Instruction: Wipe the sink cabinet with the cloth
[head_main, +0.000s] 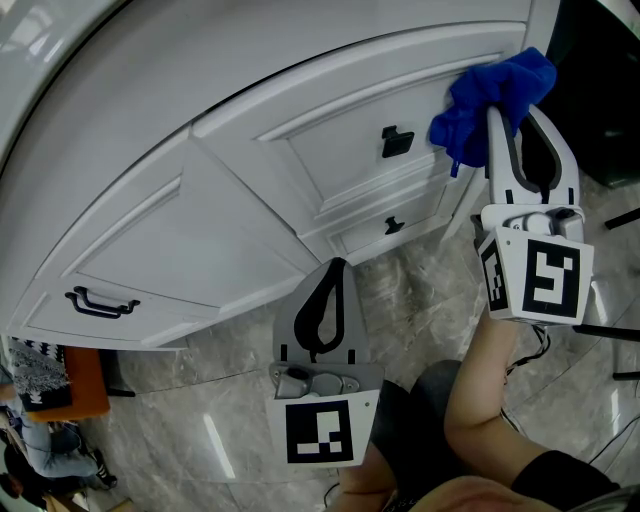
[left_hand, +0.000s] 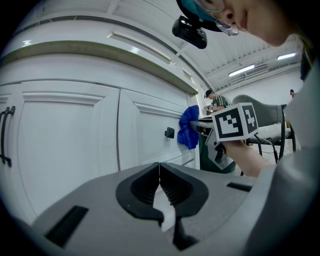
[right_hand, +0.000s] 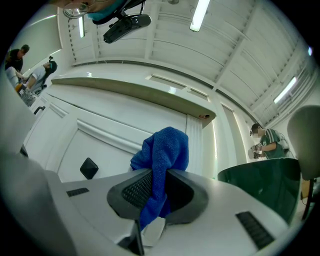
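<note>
A blue cloth is bunched against the right end of the white sink cabinet, beside the upper drawer's black knob. My right gripper is shut on the blue cloth, which sticks up between its jaws in the right gripper view. The left gripper hangs lower, in front of the cabinet's base, jaws shut and holding nothing. In the left gripper view the blue cloth shows at the cabinet's far end.
A cupboard door with a black bar handle is at the left. A second small knob sits on the lower drawer. Grey marble floor lies below. A dark green bin stands right of the cabinet. People stand in the background.
</note>
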